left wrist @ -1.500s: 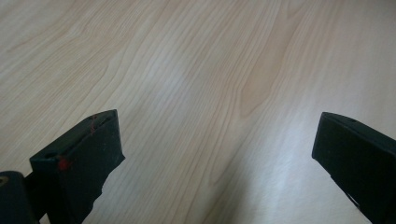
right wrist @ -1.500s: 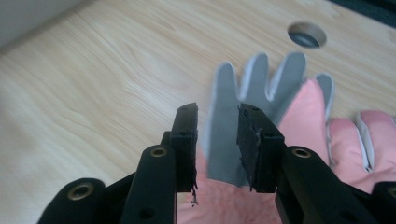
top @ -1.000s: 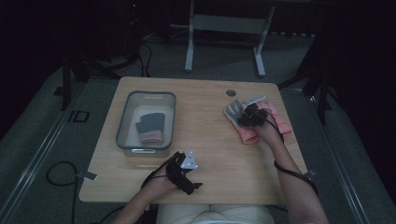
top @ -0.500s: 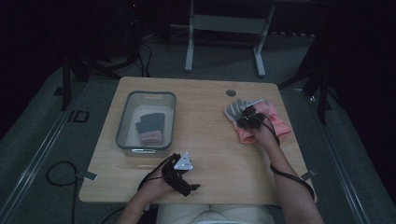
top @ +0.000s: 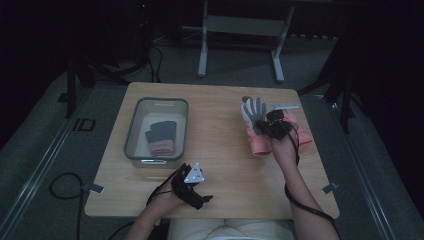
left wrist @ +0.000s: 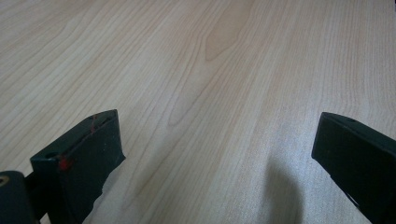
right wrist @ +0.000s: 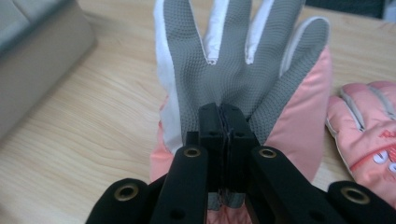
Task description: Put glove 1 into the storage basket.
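Your right tongs [right wrist: 223, 116] have just been closing and now pinch the grey-palmed pink glove [right wrist: 243, 70], lifted at the bench's [top: 220, 145] right side. Your left tongs [left wrist: 215, 154] stand wide over bare wood, holding nothing. Pale wooden bench, dark room. Three gloves: this one, a second pink glove [right wrist: 366, 121] beside it, one glove in the grey bin [top: 131, 135].

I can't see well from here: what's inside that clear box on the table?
The clear box holds one glove, dark grey with a pink cuff, lying flat on its floor. Whatever lies under that glove is covered.
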A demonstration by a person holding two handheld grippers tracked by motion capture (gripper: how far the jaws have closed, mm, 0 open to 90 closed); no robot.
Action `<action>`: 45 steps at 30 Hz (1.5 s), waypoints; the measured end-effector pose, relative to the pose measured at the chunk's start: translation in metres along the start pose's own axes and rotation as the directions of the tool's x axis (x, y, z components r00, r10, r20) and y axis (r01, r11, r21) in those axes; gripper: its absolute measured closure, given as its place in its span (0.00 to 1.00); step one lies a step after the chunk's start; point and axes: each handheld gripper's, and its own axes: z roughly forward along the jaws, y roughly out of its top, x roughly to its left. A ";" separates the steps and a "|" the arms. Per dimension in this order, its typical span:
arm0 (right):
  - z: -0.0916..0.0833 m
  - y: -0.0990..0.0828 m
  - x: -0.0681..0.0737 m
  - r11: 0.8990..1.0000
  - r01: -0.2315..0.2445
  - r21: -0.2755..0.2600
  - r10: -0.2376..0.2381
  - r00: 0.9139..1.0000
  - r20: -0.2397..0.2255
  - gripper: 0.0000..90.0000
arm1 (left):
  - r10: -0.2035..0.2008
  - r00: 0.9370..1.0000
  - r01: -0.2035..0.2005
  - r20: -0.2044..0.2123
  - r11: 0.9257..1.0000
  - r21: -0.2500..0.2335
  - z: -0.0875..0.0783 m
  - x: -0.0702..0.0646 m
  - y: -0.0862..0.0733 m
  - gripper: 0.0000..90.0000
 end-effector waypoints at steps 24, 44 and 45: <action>0.009 -0.046 0.070 0.990 -0.140 0.001 0.140 0.990 0.013 0.98 | 0.007 1.000 -0.008 -0.025 1.000 -0.023 -0.001 0.000 -0.001 0.02; 0.076 -0.061 0.075 0.992 -0.064 0.108 0.066 0.998 -0.010 0.96 | -0.009 1.000 0.009 -0.005 0.999 -0.037 -0.003 0.002 -0.003 0.02; 0.077 -0.060 0.075 0.993 -0.048 0.110 0.050 0.999 -0.018 0.96 | -0.004 1.000 0.004 -0.007 0.999 -0.034 -0.003 0.001 -0.003 0.02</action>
